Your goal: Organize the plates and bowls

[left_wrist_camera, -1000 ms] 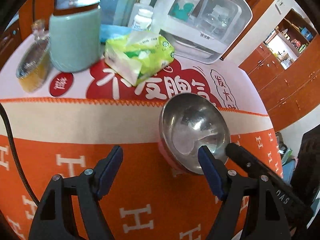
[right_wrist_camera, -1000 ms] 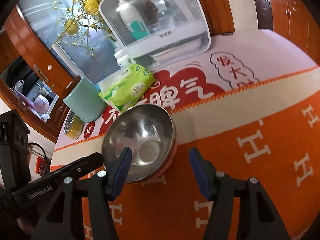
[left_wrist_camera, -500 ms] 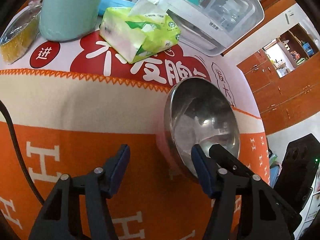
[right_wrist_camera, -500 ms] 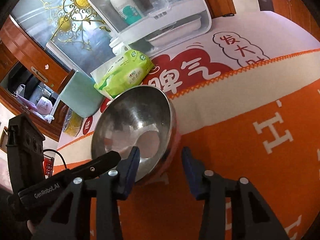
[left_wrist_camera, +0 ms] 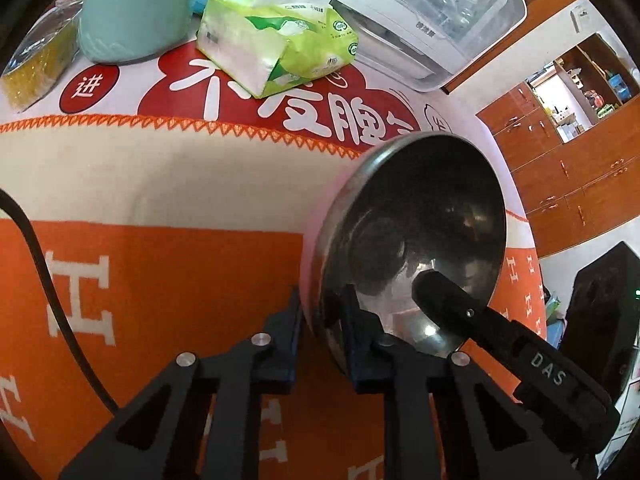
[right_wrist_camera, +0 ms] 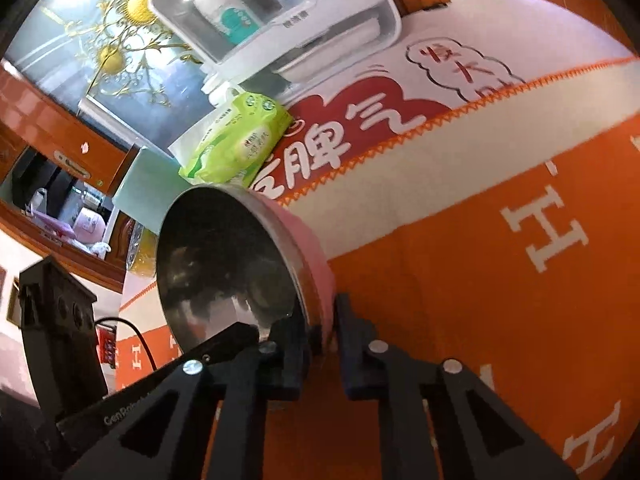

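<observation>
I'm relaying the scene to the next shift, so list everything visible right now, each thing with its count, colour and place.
bowl: one, steel inside, pink outside, on the orange part of the cloth, its rim pinched from two sides.
table cloth: one, orange, cream and red with white characters, covering the table.
tissue pack: one, green and white, on the red print behind the bowl.
canister: one, pale teal, far left.
clear container: one, yellow contents, at the left edge.
white appliance: one, clear lid, bottles inside, at the back.
black cable: one, lying on the cloth at left.
left gripper: black, blue fingers shut on the bowl's rim.
right gripper: black, blue fingers shut on the opposite rim.
</observation>
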Motion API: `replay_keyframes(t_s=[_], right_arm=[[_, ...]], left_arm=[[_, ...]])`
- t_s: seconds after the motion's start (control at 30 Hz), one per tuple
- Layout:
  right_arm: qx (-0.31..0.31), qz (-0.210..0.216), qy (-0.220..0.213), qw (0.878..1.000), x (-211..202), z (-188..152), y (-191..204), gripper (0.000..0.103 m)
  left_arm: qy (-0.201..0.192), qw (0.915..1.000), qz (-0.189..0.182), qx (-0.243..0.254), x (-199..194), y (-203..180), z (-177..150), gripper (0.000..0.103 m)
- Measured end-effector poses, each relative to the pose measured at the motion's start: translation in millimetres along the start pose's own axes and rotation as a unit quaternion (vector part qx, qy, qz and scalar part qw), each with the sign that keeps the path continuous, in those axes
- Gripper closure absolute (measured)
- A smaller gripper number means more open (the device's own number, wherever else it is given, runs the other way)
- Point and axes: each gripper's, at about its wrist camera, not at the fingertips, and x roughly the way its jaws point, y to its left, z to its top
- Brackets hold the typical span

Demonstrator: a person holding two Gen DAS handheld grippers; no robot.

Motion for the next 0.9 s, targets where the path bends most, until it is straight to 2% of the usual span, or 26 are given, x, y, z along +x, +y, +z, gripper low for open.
replay_keyframes(t_s=[0.37,0.9], right_arm=[[0.013,-0.002,0.033,0.999,-11,-14,4,0.093],[0.022,0.03,0.031,0.999,-65,-48,21,0.093]], left_arm=[[0.01,0.9996,0.024,0.011,-19,-5,-15,0.089],[-0.013,0.999,0.037,0.019,-87,-18,-62,0.089]])
